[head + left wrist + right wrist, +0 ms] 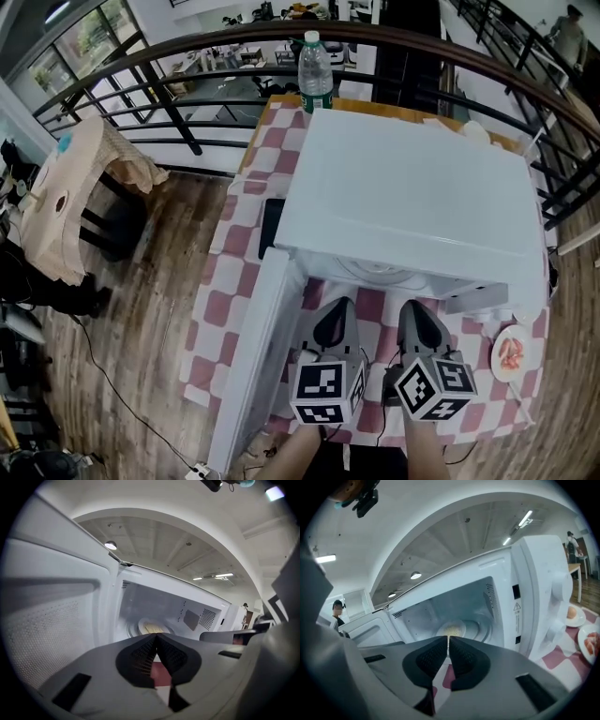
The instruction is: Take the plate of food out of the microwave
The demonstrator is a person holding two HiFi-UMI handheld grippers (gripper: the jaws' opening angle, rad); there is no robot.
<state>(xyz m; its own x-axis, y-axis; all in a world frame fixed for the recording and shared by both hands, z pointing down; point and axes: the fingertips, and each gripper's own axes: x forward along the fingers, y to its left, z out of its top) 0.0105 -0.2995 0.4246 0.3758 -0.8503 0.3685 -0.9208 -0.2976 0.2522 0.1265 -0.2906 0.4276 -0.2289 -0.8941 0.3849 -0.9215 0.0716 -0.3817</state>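
Two closed, empty claws (left claw (156,635), right claw (448,638)) face open microwave (403,187), plate (452,630) inside, bottle (315,70) behind.

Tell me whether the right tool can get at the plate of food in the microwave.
Probably yes: the door of the white microwave stands open, and the plate of yellowish food lies straight ahead of the right tool, nothing between. Its jaws are shut.

White microwave (412,187) open, checkered tablecloth (214,323)
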